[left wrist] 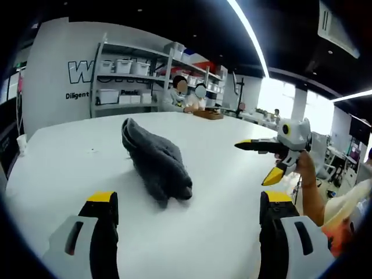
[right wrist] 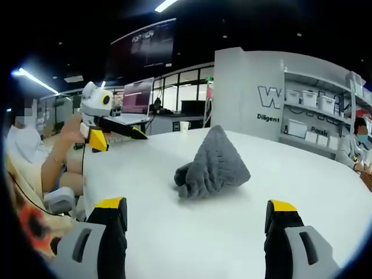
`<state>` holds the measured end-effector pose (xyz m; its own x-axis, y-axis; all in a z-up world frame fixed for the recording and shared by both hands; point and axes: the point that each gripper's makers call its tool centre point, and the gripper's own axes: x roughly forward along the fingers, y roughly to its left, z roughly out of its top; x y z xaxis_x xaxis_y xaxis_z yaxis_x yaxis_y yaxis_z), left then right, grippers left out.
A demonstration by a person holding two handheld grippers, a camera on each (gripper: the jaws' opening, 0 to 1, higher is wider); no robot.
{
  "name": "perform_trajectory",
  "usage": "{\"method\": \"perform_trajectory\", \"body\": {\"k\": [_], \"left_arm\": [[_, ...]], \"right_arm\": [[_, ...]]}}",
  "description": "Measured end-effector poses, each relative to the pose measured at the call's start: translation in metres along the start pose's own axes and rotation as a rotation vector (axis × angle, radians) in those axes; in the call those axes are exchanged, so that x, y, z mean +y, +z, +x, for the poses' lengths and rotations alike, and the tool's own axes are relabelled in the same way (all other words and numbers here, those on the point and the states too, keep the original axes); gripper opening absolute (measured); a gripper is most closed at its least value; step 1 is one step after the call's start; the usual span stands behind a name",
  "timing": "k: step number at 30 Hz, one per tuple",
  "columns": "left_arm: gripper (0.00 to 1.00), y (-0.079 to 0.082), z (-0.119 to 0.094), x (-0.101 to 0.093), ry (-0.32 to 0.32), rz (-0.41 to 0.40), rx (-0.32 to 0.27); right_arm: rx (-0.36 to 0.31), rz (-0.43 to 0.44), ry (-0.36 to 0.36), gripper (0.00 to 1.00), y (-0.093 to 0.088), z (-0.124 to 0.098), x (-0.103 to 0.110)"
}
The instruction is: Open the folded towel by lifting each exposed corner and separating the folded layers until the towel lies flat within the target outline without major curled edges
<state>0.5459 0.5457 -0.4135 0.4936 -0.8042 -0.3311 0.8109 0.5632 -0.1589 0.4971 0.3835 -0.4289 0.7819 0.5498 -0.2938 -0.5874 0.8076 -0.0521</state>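
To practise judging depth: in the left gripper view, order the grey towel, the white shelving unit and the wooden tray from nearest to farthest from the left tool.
1. Grey towel, bunched mid-table, just ahead of the left tool.
2. Wooden tray, at the table's far edge.
3. White shelving unit, against the back wall.

Both views bright and evenly lit: long ceiling light strips [left wrist: 250,32] overhead, plus blown-out window daylight [left wrist: 278,96] at far right of left gripper view. White bench [left wrist: 70,157] reflects a lot, near washed out, w/ only soft faint shadow under the dark towel [left wrist: 156,160], whose folds lose detail. Strong fisheye bend toward edges, shelves [left wrist: 125,78] & strips curve; near tongs [right wrist: 197,224] at bottom slightly soft, centre sharp.
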Motion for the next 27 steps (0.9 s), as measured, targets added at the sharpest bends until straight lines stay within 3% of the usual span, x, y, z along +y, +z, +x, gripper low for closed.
{"method": "perform_trajectory", "body": {"k": [3,12,19,27], "left_arm": [[0.99,0.002,0.016,0.008,0.001,0.014,-0.019],[0.97,-0.014,0.051,0.035,0.081,0.107,0.020],[0.84,-0.030,0.071,0.057,0.150,0.139,0.063],[0.60,-0.047,0.089,0.058,0.114,0.116,0.097]], "right_arm": [[0.001,0.001,0.001,0.99,0.000,0.000,0.000],[0.007,-0.002,0.005,0.99,-0.002,0.001,-0.001],[0.009,-0.006,0.016,0.99,-0.002,0.003,0.003],[0.014,-0.002,0.027,0.99,-0.003,0.004,0.005]]}}
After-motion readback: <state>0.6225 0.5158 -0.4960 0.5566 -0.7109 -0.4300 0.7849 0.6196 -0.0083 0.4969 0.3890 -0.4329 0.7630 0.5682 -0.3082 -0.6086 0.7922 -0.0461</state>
